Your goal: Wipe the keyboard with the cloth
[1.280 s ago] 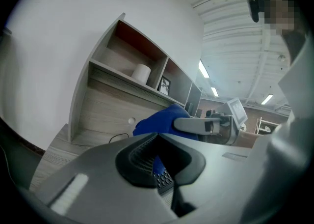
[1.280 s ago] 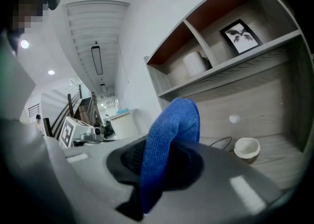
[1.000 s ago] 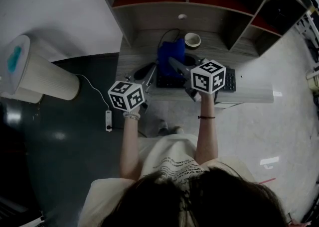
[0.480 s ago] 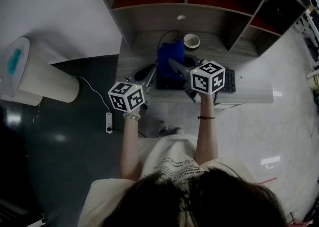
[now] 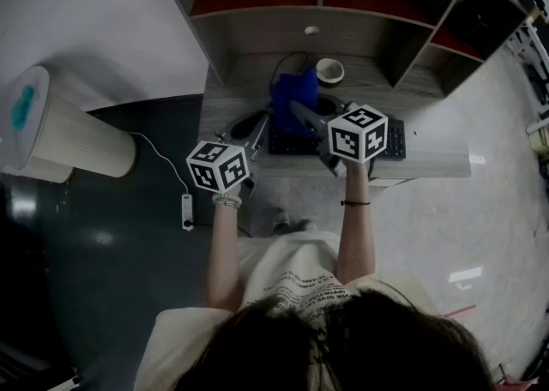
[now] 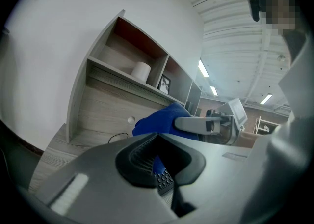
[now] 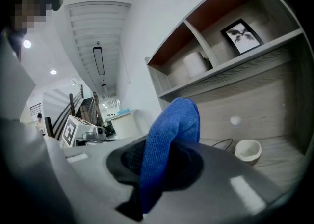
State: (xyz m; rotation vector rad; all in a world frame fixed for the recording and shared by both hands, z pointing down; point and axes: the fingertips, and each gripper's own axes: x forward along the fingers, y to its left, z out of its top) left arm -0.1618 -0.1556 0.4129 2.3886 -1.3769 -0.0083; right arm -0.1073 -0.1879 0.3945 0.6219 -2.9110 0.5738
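Plainly, the wiping step belonged to the right claw (image 7: 157, 165), whose jaws were pinched on a fold of the blue microfibre cloth (image 7: 171, 134). From the head view, the blue microfibre cloth (image 5: 292, 93) sat bunched over the back left part of the black computer keyboard (image 5: 396, 138), which lay along the front of the grey wood-grain tabletop (image 5: 230, 98). Whether the fabric actually pressed on the keys could not be told.

To wipe well, I judged that the cloth should be lowered until a broad flap lay flat on the keys, not a bunched ridge. It should then be drawn in long, light passes along the rows toward the uncovered right end. Too much pressure would likely shove the keyboard or snag a keycap. The small white cup (image 5: 331, 69) standing just behind the cloth also called for care on any backward stroke.

Both bare forearms reached forward from the body, roughly parallel. The right claw (image 5: 297, 107) angled forward and to the left across the keyboard. The left claw (image 5: 254, 126) hung just off the keyboard's left end. Its jaws were drawn nearly together with only a narrow slit and nothing gripped, as the left claw (image 6: 158, 163) showed keys through that slit. It looked well placed to steady the keyboard's edge.
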